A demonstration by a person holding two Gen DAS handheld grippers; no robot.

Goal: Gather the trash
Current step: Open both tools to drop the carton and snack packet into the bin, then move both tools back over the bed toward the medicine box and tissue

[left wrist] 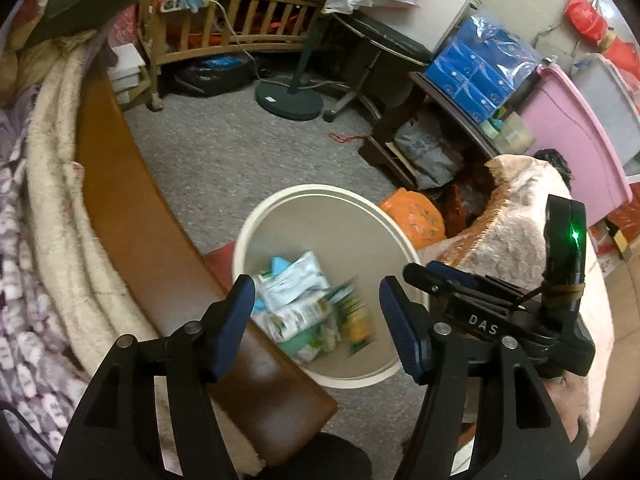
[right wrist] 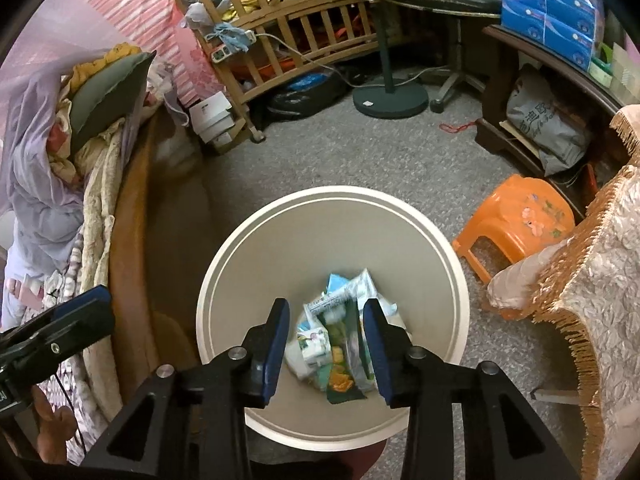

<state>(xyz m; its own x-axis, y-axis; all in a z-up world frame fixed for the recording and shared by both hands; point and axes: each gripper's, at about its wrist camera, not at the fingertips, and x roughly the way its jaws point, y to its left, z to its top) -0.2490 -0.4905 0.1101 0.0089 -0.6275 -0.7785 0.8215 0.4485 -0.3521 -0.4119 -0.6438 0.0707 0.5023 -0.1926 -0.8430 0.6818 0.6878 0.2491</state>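
Both tools released – left tool (left wrist: 316, 308) & right tool (right wrist: 326, 346) over bin (right wrist: 448, 248) w/ wrappers (right wrist: 340, 344).

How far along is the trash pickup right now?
Done: several wrappers lie in the white bin. In hand: nothing; the left claw and right claw both stand open over the bin, a blurred green packet apparently dropping in. Left: the visible grey floor shows only a red string.

Two wrist views steeply down, near, sharing the bin (left wrist: 320, 200)
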